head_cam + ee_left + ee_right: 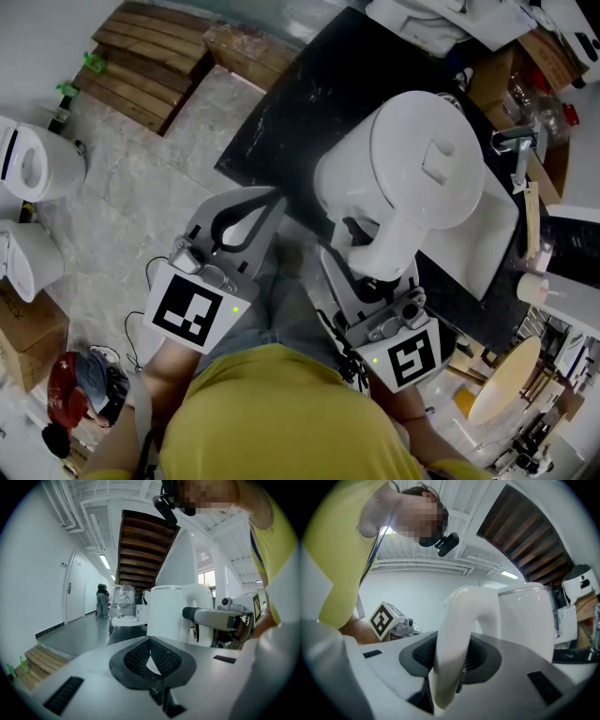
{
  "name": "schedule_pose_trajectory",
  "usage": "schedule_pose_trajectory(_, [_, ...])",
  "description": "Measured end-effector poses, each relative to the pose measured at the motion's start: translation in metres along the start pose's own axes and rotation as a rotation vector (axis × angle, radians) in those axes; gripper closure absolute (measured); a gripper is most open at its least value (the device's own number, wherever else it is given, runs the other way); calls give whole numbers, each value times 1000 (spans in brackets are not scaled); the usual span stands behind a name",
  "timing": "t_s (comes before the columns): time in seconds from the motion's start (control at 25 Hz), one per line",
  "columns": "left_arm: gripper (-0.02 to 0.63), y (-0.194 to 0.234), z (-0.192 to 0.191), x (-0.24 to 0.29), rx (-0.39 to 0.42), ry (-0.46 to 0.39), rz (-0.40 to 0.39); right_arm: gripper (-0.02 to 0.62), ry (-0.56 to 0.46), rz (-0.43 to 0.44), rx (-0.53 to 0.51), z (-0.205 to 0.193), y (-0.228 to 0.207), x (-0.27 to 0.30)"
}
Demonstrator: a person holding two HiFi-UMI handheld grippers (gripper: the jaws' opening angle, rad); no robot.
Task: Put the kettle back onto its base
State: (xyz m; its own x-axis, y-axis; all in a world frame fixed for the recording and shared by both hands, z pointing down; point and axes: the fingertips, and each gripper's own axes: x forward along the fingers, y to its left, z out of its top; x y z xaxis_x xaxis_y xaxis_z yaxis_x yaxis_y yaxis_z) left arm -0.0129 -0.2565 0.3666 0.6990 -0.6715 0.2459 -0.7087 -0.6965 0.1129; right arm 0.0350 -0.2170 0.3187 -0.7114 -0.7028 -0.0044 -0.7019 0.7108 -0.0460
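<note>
No words, brand names or numbers can be read from here. The cubes on the left tongs (270,199) and right tongs (356,234) carry only black-and-white square patterns.

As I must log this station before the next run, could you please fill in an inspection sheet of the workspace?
Surface: black table, bare at its near corner.
Job's things: white kettle over the table, held by its handle; base not identifiable.
Clutter: cardboard boxes and white items at the table's far end.
Grippers: right gripper shut on the kettle's handle; left gripper shut, empty, apart from the kettle.
Cables: thin dark cable on the floor by the left arm.
Surroundings: wooden pallets and white appliances on the floor.
</note>
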Motion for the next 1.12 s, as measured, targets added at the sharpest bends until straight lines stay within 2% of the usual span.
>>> schedule_pose_trajectory(0.52, [595,0,-2,0,-8,0,-2,460,-1,31,-29,-7,9,-2])
schedule_pose_trajectory(1.12, [595,-6,-2,0,-8,-15,-35,459,-49,58,-18,-8,10,-7])
